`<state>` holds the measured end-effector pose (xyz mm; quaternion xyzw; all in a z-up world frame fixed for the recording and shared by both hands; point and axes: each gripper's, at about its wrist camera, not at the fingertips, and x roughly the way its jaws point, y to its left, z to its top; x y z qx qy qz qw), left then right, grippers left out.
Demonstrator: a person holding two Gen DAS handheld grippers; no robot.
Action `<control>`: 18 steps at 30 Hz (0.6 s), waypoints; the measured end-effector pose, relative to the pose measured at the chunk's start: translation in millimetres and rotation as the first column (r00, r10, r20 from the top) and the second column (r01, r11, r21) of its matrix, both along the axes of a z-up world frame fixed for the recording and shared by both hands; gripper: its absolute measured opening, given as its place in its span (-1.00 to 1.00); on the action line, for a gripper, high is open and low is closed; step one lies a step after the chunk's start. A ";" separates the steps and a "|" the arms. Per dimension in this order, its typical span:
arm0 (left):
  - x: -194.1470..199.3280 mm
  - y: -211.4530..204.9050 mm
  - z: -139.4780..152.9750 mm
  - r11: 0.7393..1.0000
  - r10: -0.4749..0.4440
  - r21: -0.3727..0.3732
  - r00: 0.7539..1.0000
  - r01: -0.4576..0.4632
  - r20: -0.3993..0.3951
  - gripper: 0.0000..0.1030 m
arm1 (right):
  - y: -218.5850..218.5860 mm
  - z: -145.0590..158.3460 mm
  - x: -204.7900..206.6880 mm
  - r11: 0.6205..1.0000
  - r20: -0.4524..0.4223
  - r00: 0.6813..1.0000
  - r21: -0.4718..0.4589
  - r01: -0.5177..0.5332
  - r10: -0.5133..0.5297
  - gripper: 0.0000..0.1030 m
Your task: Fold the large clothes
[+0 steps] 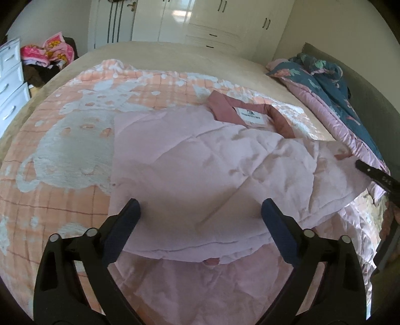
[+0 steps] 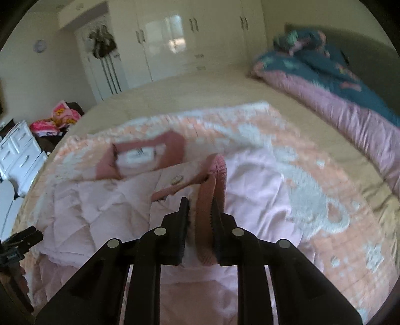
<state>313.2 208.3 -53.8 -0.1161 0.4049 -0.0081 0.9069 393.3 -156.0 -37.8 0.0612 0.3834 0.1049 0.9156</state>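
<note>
I see the bed point(image 1: 155, 53) filling both views, with a peach-and-white blanket point(image 1: 75, 130) spread across it and a dark floral duvet point(image 2: 332, 75) bunched along the headboard side. On the blanket lies the pale pink quilted jacket point(image 1: 200, 160), lining up, its darker collar point(image 1: 222, 105) and label at the far end, so its long axis runs from my grippers away toward the wardrobe point(image 1: 225, 22). The hem end lies nearest me, just under the left gripper point(image 1: 200, 212), whose fingers point(image 1: 130, 212) are spread wide with nothing between them, hovering over the fabric. My right gripper point(image 2: 200, 212) is pinching the ribbed pink cuff point(image 2: 212, 190) of a sleeve, the jaws nearly together on the knit. That sleeve sits on the right side of the body panel, so I judge the coming move is to carry the cuff leftward across the jacket's long axis; the right hand is the one placed for it.
</note>
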 end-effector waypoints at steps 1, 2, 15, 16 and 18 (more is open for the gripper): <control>0.4 -2.0 -0.9 1.000 -0.005 0.006 1.000 0.005 -0.003 0.69 | -2.0 -3.0 -1.2 1.000 -0.006 1.000 0.003 0.012 -0.012 -0.53; 0.6 -3.7 -1.6 1.000 -0.012 0.008 1.000 0.012 -0.006 0.66 | -3.5 -4.2 -4.6 1.000 -0.004 1.000 -0.001 0.020 -0.020 -0.38; 6.1 -15.3 -29.8 0.997 -0.022 0.077 0.996 0.029 -0.085 0.64 | 70.1 14.2 -35.0 0.971 0.004 0.972 -0.050 -0.233 0.234 0.31; 6.0 -15.0 -30.2 0.997 -0.022 0.074 0.996 0.029 -0.085 0.64 | 79.3 13.3 -34.9 0.964 0.000 0.966 -0.059 -0.259 0.259 0.32; 6.5 -13.9 -31.3 0.997 -0.022 0.069 0.996 0.028 -0.087 0.65 | 91.9 10.1 -33.1 0.954 -0.012 0.957 -0.070 -0.291 0.291 0.35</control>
